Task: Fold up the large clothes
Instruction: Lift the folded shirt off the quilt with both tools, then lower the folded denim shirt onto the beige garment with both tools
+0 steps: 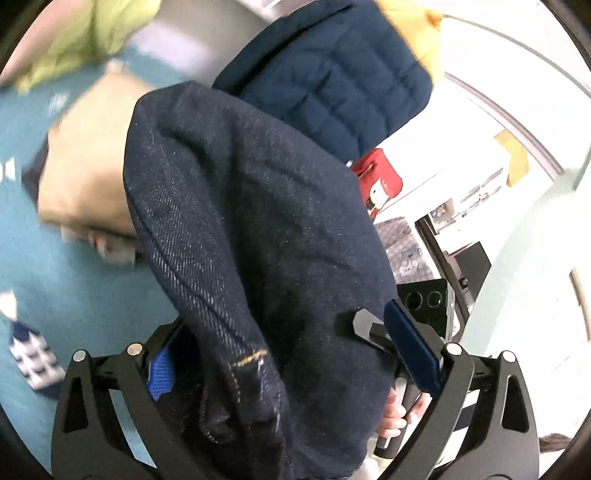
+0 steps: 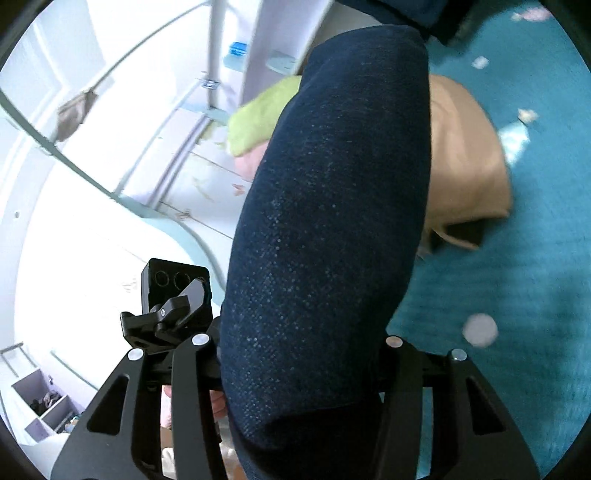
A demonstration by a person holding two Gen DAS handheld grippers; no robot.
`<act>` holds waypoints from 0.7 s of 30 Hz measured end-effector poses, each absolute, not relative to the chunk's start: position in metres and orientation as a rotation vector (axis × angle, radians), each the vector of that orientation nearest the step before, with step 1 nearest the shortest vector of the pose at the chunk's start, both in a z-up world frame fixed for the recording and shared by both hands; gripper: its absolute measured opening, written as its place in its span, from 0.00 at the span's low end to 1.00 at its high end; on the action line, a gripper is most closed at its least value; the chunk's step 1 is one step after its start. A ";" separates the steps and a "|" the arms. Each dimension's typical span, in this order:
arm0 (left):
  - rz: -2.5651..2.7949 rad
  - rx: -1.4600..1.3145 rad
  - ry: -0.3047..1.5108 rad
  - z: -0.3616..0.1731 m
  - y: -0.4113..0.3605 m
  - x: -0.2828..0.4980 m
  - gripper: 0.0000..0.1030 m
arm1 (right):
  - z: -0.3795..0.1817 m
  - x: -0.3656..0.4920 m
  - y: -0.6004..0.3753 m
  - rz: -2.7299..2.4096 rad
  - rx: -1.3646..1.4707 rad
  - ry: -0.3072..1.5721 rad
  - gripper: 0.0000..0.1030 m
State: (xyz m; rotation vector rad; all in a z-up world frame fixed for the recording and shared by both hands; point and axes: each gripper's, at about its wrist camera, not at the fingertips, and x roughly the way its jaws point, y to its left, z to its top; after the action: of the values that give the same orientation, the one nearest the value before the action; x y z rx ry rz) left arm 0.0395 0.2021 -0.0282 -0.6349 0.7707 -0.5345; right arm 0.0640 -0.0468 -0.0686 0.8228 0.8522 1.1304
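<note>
The left gripper (image 1: 295, 354) has its jaws clamped on a dark denim garment (image 1: 251, 229), which bulges up between them and hides much of the view. The right gripper (image 2: 303, 354) is likewise clamped on the same denim (image 2: 325, 221), held above a teal bed cover (image 2: 498, 277). Behind lie a tan garment (image 2: 465, 162), a lime-green garment (image 2: 258, 118) and a navy quilted jacket (image 1: 332, 74).

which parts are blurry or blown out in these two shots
Left wrist: dark denim garment sharp, tan garment and green cloth motion-smeared, right-side wall overexposed. Right wrist: denim sharp, teal rug streaked, white cabinets blown out.
</note>
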 end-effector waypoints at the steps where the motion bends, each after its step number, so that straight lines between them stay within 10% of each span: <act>1: -0.531 -0.608 0.747 -0.015 0.204 0.041 0.93 | -0.056 0.071 -0.041 1.143 0.803 0.828 0.44; 11: -0.440 -0.364 0.553 0.085 0.226 0.077 0.93 | 0.018 0.157 0.028 1.171 0.722 0.702 0.43; 21: -0.372 -0.400 0.604 0.073 0.266 0.185 0.93 | 0.023 0.275 0.111 1.038 0.587 0.818 0.41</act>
State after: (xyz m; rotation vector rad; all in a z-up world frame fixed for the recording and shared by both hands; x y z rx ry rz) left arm 0.1847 0.2660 0.0730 -0.4004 0.6037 -0.3724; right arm 0.2745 0.1107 0.0230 0.5875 0.8184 1.0376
